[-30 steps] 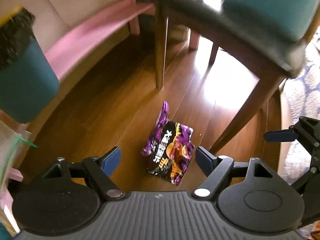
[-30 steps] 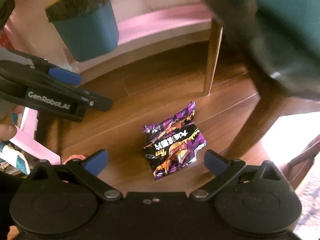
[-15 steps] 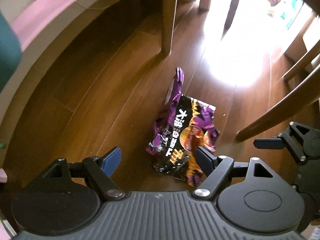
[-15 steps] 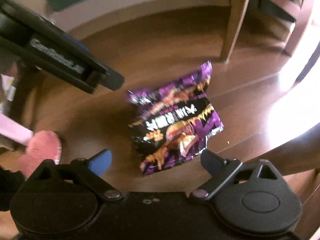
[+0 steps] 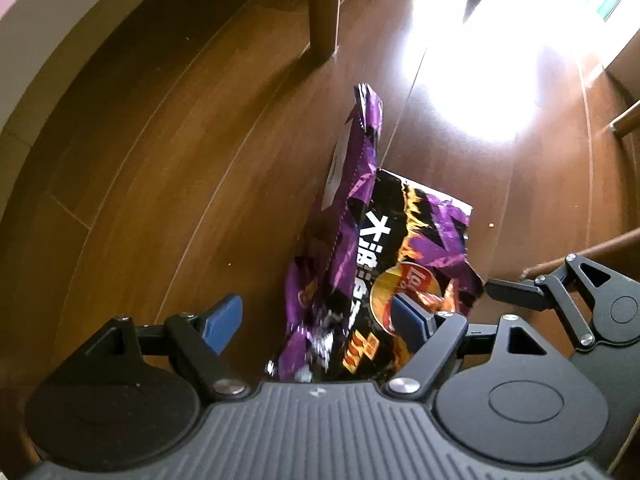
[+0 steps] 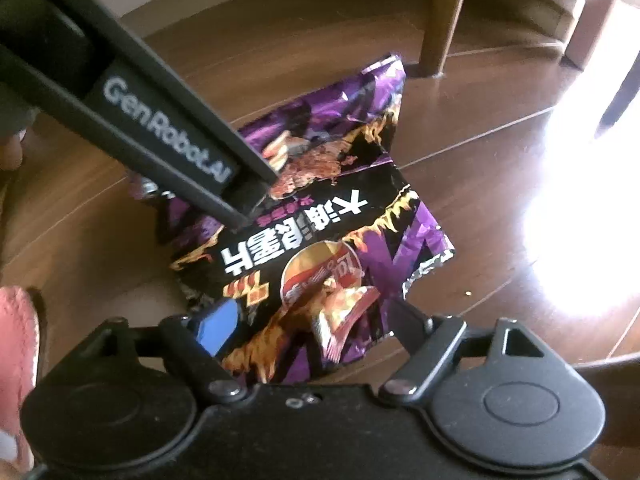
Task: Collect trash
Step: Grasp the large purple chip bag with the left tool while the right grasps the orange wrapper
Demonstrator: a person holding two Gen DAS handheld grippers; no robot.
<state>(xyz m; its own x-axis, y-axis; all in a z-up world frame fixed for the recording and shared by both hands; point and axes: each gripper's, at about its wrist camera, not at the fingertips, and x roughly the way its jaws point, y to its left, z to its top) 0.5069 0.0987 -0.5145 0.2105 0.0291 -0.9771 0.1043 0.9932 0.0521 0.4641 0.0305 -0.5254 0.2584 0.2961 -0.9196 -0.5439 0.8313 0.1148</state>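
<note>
Below, a crumpled purple chip bag (image 5: 384,264) is seen lying on the wooden floor (image 5: 168,168), its long axis running away from both tools. The left tool (image 5: 316,322), spread apart, straddles the bag's near left part. The right tool (image 6: 308,322), lately narrowing yet unclamped, brackets the near edge, equally close.

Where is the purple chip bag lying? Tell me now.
The purple chip bag lies on the wooden floor, near a wooden chair leg, low and centre in both wrist views, between the fingers of each claw.
</note>
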